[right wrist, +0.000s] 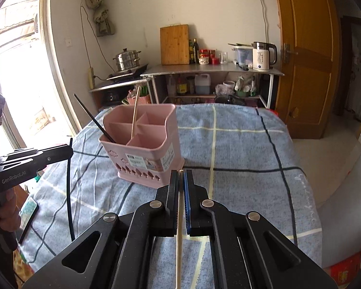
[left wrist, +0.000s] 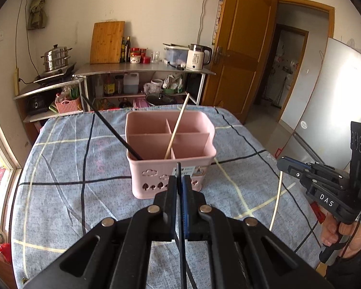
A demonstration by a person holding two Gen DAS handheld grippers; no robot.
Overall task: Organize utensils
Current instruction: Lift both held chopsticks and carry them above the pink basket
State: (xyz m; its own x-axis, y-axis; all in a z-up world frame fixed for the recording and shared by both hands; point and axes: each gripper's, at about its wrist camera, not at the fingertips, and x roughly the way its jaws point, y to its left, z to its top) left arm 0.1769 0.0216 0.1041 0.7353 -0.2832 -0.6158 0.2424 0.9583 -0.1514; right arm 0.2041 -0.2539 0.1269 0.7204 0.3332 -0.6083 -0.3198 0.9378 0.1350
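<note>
Both claws are pinched tight on a stick each: the left claw [left wrist: 179, 183] grips a black chopstick [left wrist: 180, 228] and the right claw [right wrist: 180, 180] a pale wooden chopstick [right wrist: 179, 252], both held above the counter's [right wrist: 240, 144] near edge. The pink caddy [right wrist: 142, 154] stands mid-counter, already holding 1 black chopstick and 1 wooden one. Next, each stick probably needs tipping upright over its partner's compartment.

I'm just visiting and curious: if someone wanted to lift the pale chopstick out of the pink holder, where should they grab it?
Probably its free upper end, coming from above. The pale chopstick leans up out of the pink holder, and its lower end is sunk among the dividers.
</note>
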